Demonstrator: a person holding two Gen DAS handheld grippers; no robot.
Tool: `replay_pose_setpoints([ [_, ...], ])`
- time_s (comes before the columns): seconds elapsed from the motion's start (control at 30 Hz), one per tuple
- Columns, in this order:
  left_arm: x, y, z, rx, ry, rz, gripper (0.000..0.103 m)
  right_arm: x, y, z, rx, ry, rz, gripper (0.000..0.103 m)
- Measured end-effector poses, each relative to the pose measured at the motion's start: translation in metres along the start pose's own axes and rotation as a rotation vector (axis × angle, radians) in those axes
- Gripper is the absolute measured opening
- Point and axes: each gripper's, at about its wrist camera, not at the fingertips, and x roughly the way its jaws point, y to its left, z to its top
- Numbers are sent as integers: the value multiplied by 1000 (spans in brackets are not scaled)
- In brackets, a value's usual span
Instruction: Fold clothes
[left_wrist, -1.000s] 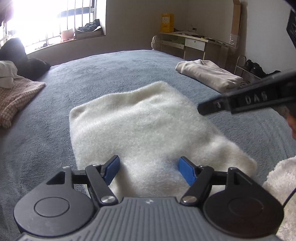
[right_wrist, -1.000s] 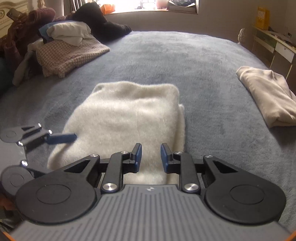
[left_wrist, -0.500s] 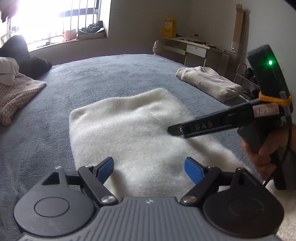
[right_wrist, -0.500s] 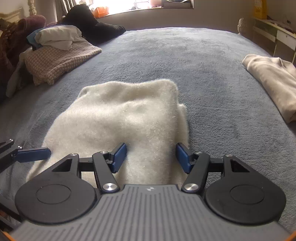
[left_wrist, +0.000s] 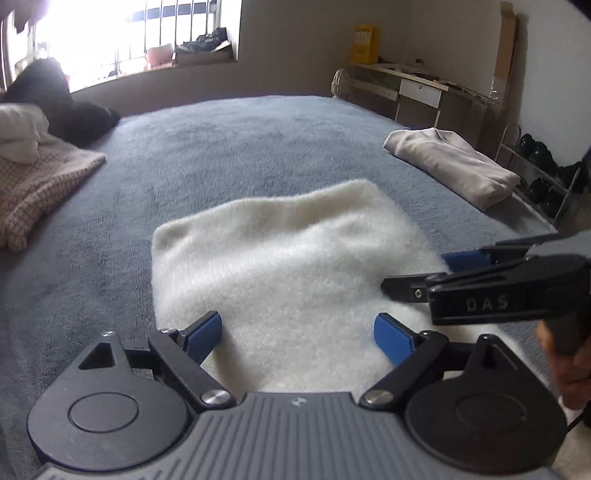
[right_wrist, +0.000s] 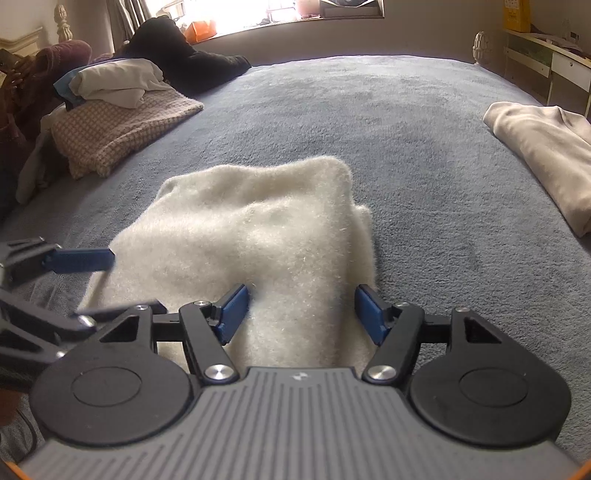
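While opening, fingers (left_wrist: 393, 338) over white sweater (left_wrist: 288, 266).

1. The near edge of the fluffy white folded garment (left_wrist: 288, 266) is hidden behind the left gripper's grey body.
2. The beige folded garment (right_wrist: 546, 147) is cut off by the right-wrist picture's right edge.
3. The pink knitted blanket (left_wrist: 33, 184) runs off the left-wrist picture's left edge.
4. The window (left_wrist: 110, 33) is washed out by glare.
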Motion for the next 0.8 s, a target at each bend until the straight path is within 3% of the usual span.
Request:
replay_pose_setpoints([
  [0.13,-1,-2,-3,4,-5,15,92,-12,3,4,-2,-46,-31,64],
  [0.27,1,-1,-1,-5,2,12,93,-30,6,20,23,-172,-2,63],
  [0.37,2,-3,-1,-2,2,17,93,-29,12,37,11,-210,12,60],
  [0.5,3,-2,0,-9,4,11,93,-1,16,49,-20,-173,10,55],
  [0.6,4,-3,0,-7,-6,7,93,42,12,32,-76,-66,-64,55],
  [0.8,-5,9,11,22,-6,10,90,41,13,27,-109,-78,-69,56],
])
